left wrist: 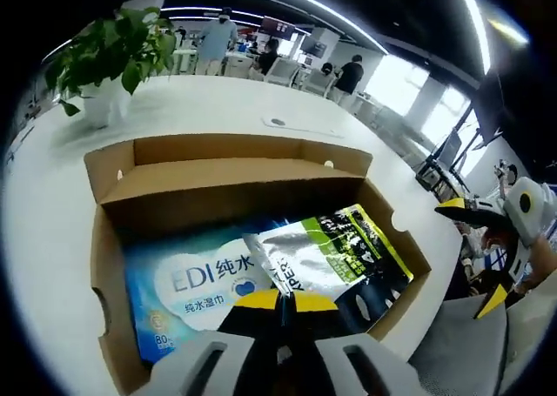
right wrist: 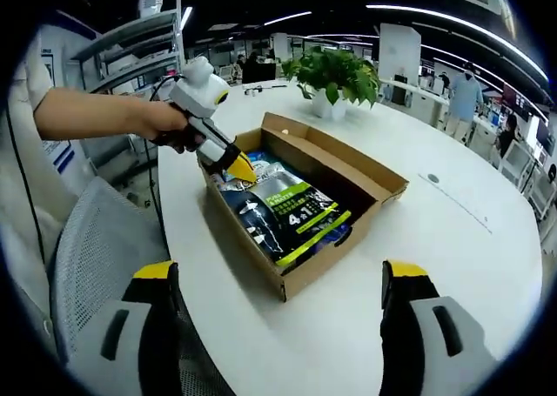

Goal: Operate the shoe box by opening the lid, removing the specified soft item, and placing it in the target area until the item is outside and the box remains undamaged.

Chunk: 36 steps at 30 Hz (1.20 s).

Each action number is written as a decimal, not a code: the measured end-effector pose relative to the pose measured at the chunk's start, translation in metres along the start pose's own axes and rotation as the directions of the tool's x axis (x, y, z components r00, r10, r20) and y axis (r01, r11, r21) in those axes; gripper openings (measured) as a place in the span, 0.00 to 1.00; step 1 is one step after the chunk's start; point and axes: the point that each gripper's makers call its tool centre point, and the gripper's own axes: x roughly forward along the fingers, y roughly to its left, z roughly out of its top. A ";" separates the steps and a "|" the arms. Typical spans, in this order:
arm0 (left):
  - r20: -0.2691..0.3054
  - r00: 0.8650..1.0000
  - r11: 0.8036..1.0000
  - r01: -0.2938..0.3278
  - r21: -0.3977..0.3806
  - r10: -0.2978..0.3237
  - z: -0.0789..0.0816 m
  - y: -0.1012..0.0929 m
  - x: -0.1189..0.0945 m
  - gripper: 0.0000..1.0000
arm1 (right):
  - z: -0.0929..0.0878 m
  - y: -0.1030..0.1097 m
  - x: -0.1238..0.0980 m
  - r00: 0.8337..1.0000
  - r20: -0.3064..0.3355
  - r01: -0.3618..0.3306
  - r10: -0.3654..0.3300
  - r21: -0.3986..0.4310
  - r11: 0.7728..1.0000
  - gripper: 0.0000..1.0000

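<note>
An open brown cardboard shoe box (right wrist: 305, 204) sat on the white table (right wrist: 452, 239), holding a silver-green soft pouch (left wrist: 335, 252). The left gripper (right wrist: 246, 173), fingers together, touched the pouch's nine o'clock end; best pinch only film. The right gripper (right wrist: 278, 313) waited, fingers apart.

White round table (right wrist: 452, 239): bears an open cardboard shoe box (right wrist: 348, 165) near its edge, a potted green plant (right wrist: 335, 78) beyond the box, and a small dark disc (right wrist: 432, 178).
</note>
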 end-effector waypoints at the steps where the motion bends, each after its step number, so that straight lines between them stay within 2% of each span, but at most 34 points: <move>1: 0.004 1.000 1.000 0.002 -0.007 -0.002 0.001 0.000 -0.001 0.01 | 0.001 0.002 0.002 1.000 0.002 -0.006 0.006 0.000 1.000 0.89; 6: 0.027 1.000 0.999 -0.003 -0.035 0.004 0.006 0.005 -0.006 0.00 | 0.007 0.006 0.007 1.000 0.015 -0.025 0.025 0.011 1.000 0.82; 13: 0.037 0.999 0.999 -0.011 -0.042 0.012 0.004 0.011 -0.013 0.00 | 0.018 0.010 0.019 0.997 0.050 -0.062 0.058 0.067 0.996 0.68; 20: 0.050 0.999 0.999 -0.014 -0.046 0.016 0.004 0.015 -0.017 0.00 | 0.029 0.003 0.033 0.995 0.075 -0.069 0.060 0.129 0.989 0.54; 25: 0.061 0.998 0.998 -0.021 -0.052 0.025 0.006 0.020 -0.021 0.00 | 0.036 -0.005 0.046 0.995 0.077 -0.070 0.058 0.163 0.984 0.47; 28: 0.065 0.998 0.998 -0.024 -0.056 0.028 0.006 0.022 -0.022 0.00 | 0.036 -0.009 0.056 0.997 0.052 -0.064 0.056 0.173 0.983 0.46; 32: 0.069 0.997 0.998 -0.025 -0.058 0.029 0.006 0.023 -0.024 0.00 | 0.034 -0.012 0.066 0.998 0.023 -0.066 0.063 0.179 0.982 0.40; 36: 0.072 0.997 0.999 -0.027 -0.047 0.030 0.006 0.024 -0.025 0.00 | 0.035 -0.014 0.075 0.998 0.009 -0.067 0.067 0.172 0.983 0.40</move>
